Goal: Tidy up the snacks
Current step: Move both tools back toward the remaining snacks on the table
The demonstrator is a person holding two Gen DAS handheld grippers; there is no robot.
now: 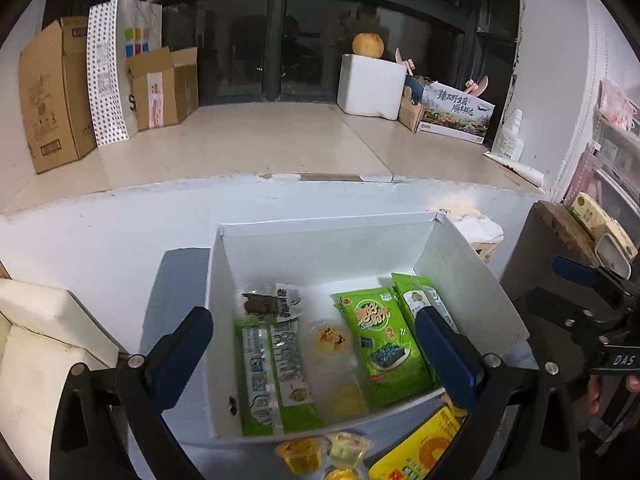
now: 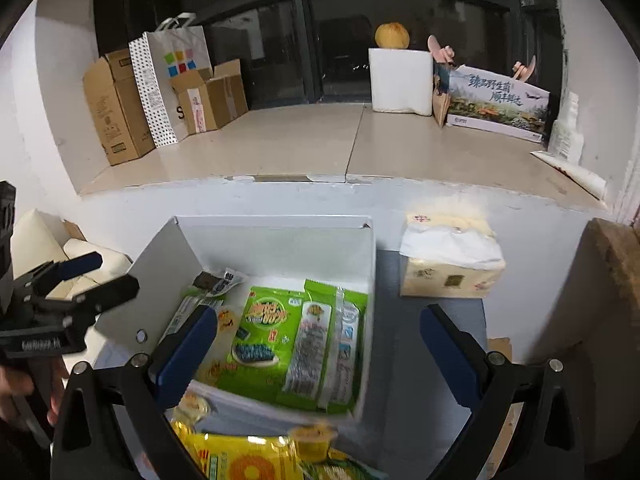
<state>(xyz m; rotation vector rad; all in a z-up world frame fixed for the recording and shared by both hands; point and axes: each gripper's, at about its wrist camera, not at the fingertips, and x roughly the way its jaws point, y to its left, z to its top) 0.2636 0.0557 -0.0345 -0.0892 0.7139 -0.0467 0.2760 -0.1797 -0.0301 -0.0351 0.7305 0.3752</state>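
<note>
A white open box [image 1: 320, 240] on the table holds green seaweed packets [image 1: 380, 344], green stick packets [image 1: 272, 372], a clear jelly cup [image 1: 330, 340] and a dark snack packet [image 1: 264, 300]. My left gripper [image 1: 314, 356] hovers open over the box's near side with nothing between its fingers. In front of the box lie jelly cups [image 1: 300, 454] and a yellow packet [image 1: 424, 448]. In the right wrist view my right gripper [image 2: 318, 354] stands open and empty over the box's [image 2: 276, 248] near right corner, above the yellow packet [image 2: 240, 460] and a jelly cup [image 2: 312, 440].
A tissue pack [image 2: 452, 260] sits right of the box. Behind the table runs a tiled sill [image 2: 304, 144] with cardboard boxes [image 2: 116, 108], a paper bag [image 2: 168, 80], a white foam box [image 2: 400, 80] and a printed carton [image 2: 496, 100]. A cream cushion [image 1: 40, 344] lies left.
</note>
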